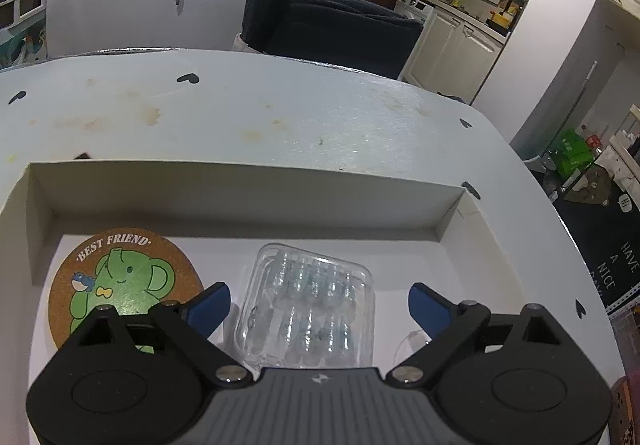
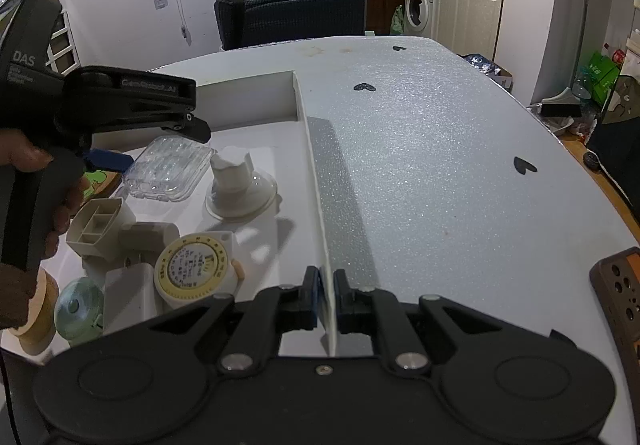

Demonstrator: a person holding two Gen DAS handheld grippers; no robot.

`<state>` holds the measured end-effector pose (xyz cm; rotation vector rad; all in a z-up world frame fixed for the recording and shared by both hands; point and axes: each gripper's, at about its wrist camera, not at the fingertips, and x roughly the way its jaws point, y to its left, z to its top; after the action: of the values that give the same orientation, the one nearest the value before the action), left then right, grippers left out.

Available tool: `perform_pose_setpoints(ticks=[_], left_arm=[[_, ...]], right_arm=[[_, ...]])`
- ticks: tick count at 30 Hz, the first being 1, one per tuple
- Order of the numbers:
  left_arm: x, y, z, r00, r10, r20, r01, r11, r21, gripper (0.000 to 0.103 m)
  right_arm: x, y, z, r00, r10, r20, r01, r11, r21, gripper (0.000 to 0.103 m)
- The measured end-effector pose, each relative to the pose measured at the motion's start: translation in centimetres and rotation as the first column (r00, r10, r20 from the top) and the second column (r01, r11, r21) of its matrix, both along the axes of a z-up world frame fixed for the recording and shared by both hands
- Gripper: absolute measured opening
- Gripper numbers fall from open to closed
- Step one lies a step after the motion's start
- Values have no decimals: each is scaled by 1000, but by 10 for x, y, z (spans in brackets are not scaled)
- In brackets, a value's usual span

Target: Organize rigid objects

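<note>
Clear case (image 1: 308,309) between spread left fingers (image 1: 210,309).

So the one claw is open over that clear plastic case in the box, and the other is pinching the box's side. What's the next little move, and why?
Probably lift the left gripper straight up and away. Its jaws stand wide apart, and the clear plastic case already lies flat on the floor of the white box, beside the elephant coaster. Meanwhile the right gripper is shut on the box's side wall, apparently steadying it.

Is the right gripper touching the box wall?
Touching. In the right wrist view, the right gripper has both fingers pressed against the box wall, pinching it.
</note>
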<state>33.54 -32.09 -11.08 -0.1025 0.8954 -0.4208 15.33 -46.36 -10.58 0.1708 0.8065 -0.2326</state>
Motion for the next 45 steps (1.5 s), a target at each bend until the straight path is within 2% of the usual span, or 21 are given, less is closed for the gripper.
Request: perform_pose_setpoints(ticks=[5,11,24,32,37,45], left_arm=[[-14,7,18,998,-63,29,63,998,-9,100],[-40,31,49,985,-124,119,123,992,11,103],[-81,100,71,972,-128,196,124,992,33,103],[-99,144,83,964,-92,251,86,996,32,103],[-114,170,92,957,-65,284,62,998,18,103],[-143,198,101,948,-18,319,23,1000,-11,103]], right_arm=[[0,1,0,1000,6,-3,-6,1000,-6,9],[1,2,1,1000,7,-7,-7,1000,-8,9],[6,4,4,999,-23,-38,22,999,-25,10],[-4,20,25,1000,-31,4,31,997,-65,26],[-16,30,47,998,-33,59,38,995,-88,30],[-44,55,85,989,15,149,3,993,-117,42]])
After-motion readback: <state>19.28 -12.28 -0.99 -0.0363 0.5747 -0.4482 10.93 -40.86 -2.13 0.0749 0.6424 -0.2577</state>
